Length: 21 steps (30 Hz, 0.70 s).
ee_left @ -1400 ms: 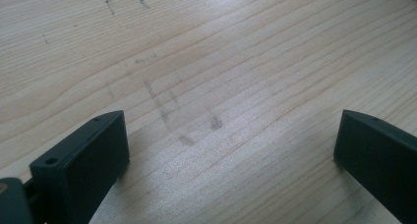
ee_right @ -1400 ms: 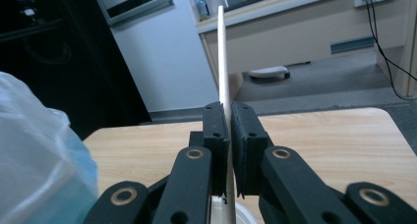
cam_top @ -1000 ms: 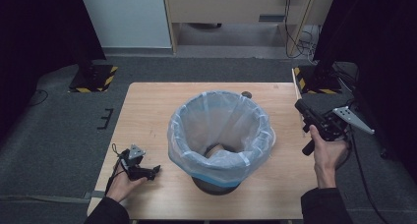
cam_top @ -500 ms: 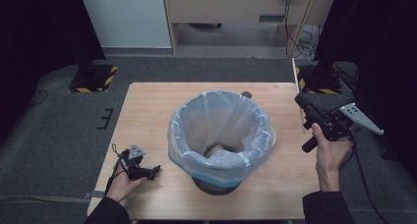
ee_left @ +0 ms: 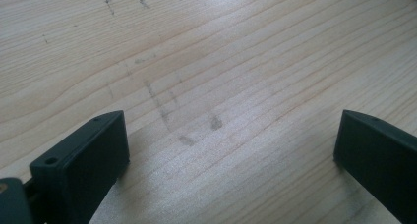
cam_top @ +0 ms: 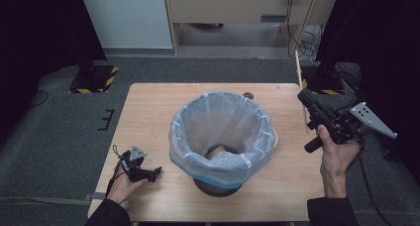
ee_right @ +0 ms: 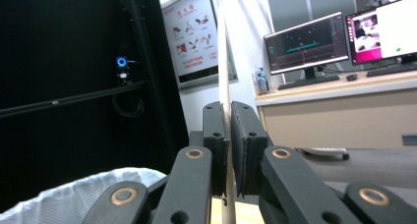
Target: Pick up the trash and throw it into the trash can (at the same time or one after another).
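A bin lined with a pale blue plastic bag (cam_top: 220, 132) stands mid-table; its rim (ee_right: 74, 194) also shows low in the right gripper view. My right gripper (cam_top: 304, 96) is raised beside the table's right edge, shut on a thin wooden stick (cam_top: 300, 82) that stands nearly upright. In the right gripper view the stick (ee_right: 223, 76) runs up between the pressed pads, at the right gripper (ee_right: 229, 135). My left gripper (cam_top: 154, 172) lies on the table at the near left, beside the bin. The left gripper (ee_left: 231, 130) has its jaws wide apart over bare wood.
The wooden table (cam_top: 153, 112) has bare room left of and behind the bin. A small dark round thing (cam_top: 248, 95) lies just behind the bin. Something brown sits at the bin's bottom (cam_top: 216, 151). Black stands and cables ring the table on the floor.
My right hand has lifted its gripper with the stick a little higher beside the table's right edge. The left gripper has stayed put.
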Available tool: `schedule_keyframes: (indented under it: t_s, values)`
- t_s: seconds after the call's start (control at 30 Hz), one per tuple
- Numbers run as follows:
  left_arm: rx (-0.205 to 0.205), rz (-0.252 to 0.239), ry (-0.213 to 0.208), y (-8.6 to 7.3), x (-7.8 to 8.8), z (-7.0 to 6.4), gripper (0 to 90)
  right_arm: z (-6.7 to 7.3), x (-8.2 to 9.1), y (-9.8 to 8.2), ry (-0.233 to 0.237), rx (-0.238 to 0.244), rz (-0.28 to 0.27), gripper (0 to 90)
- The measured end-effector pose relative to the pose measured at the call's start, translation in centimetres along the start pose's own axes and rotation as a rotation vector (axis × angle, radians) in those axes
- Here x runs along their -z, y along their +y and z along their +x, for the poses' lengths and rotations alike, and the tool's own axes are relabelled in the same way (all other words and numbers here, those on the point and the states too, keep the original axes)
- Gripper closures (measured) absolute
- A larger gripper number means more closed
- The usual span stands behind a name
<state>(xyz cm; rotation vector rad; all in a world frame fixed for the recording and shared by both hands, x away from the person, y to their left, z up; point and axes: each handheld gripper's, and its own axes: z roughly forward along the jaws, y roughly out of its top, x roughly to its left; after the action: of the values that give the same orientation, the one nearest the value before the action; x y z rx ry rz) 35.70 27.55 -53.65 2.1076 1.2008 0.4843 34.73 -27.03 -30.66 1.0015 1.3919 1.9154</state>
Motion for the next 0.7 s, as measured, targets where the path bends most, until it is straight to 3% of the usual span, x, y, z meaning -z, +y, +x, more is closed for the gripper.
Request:
schedule_keyframes:
  t_s: [0.7]
  values:
    - [0.000, -0.001, 0.000, 0.0, 0.0, 0.0, 0.0, 4.2, -0.2, 2.0, 0.140, 0.048, -0.046, 86.1]
